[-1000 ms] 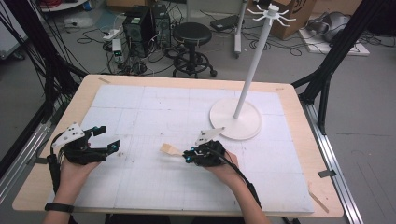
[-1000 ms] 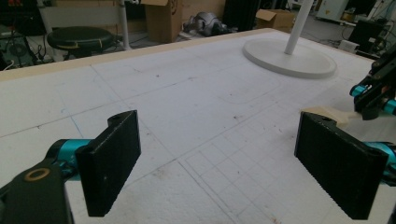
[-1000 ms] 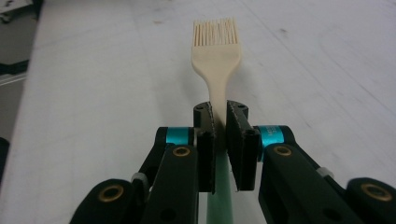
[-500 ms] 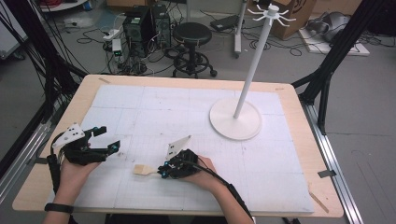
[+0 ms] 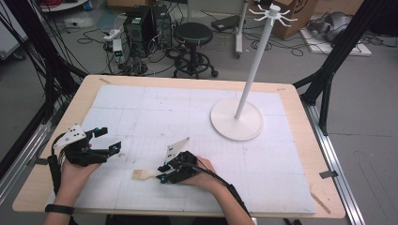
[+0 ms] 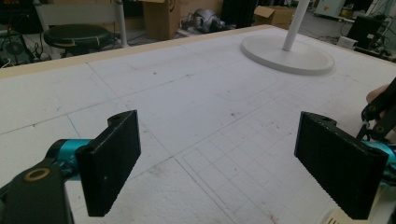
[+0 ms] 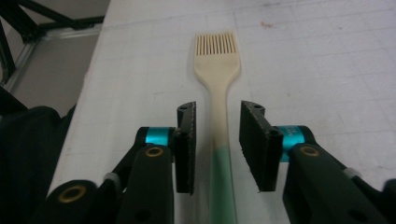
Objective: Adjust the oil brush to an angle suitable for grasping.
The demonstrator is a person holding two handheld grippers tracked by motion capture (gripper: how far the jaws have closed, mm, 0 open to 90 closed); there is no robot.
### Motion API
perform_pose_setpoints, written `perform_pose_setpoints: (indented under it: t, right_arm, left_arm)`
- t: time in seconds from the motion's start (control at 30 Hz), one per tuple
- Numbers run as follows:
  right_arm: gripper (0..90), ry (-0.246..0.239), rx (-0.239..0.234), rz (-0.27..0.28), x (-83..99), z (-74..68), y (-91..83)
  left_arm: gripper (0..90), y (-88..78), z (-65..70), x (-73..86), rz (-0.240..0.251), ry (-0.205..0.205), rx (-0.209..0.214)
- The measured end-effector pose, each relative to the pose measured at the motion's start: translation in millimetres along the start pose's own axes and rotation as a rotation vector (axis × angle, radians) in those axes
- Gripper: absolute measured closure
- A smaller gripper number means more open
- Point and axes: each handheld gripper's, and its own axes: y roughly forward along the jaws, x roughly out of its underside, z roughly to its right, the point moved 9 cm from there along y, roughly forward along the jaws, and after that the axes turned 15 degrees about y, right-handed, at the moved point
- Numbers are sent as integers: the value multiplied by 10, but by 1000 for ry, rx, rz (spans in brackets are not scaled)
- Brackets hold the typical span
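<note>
A pastry brush (image 5: 140,175) with cream bristles and a cream-to-green handle (image 7: 217,70) lies flat on the white gridded mat (image 5: 187,112) near the front edge. My right gripper (image 5: 162,174) sits low behind it. Its jaws have just been opening and now stand on either side of the handle with a gap on each side, so the right gripper (image 7: 217,112) is open. My left gripper (image 5: 109,139) rests at the mat's left side, and the left gripper (image 6: 217,140) is wide open with nothing between its jaws.
A white stand with a round base (image 5: 236,119) and a tall pole topped by hooks (image 5: 272,11) rises at the back right of the mat; its base (image 6: 286,55) lies far ahead of the left jaws. The wooden table edge (image 5: 56,122) borders the mat.
My right hand carried the brush left and toward the front edge, laid it on the mat, and its jaws parted off the handle. The left hand stayed put.
</note>
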Motion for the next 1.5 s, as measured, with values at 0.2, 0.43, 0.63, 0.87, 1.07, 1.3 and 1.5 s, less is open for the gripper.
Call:
perform_pose_setpoints:
  t: [0.2, 0.43, 0.63, 0.87, 1.07, 1.3, 1.5]
  right_arm:
    - [469, 58, 35, 132, -40, 70, -330]
    - [383, 115, 119, 266, 115, 240, -912]
    - [345, 197, 221, 357, 431, 438, -1440]
    - [310, 272, 345, 441, 872, 640, -1962]
    - [254, 371, 449, 530, 1165, 826, -2339]
    - [180, 428, 525, 629, 1276, 938, -2615]
    - [157, 425, 536, 632, 1295, 920, -2639]
  left_arm:
    - [151, -5, -4, 0, 1, -2, -1]
    - [151, 10, 8, 6, -6, 2, 0]
    - [151, 29, 8, 9, -4, -5, -2]
    - [151, 46, 1, 14, -3, -4, -1]
    - [151, 48, -9, 20, -3, -4, -2]
    - [151, 52, 8, 18, -4, -2, 3]
    - [151, 54, -11, 4, 12, -9, -2]
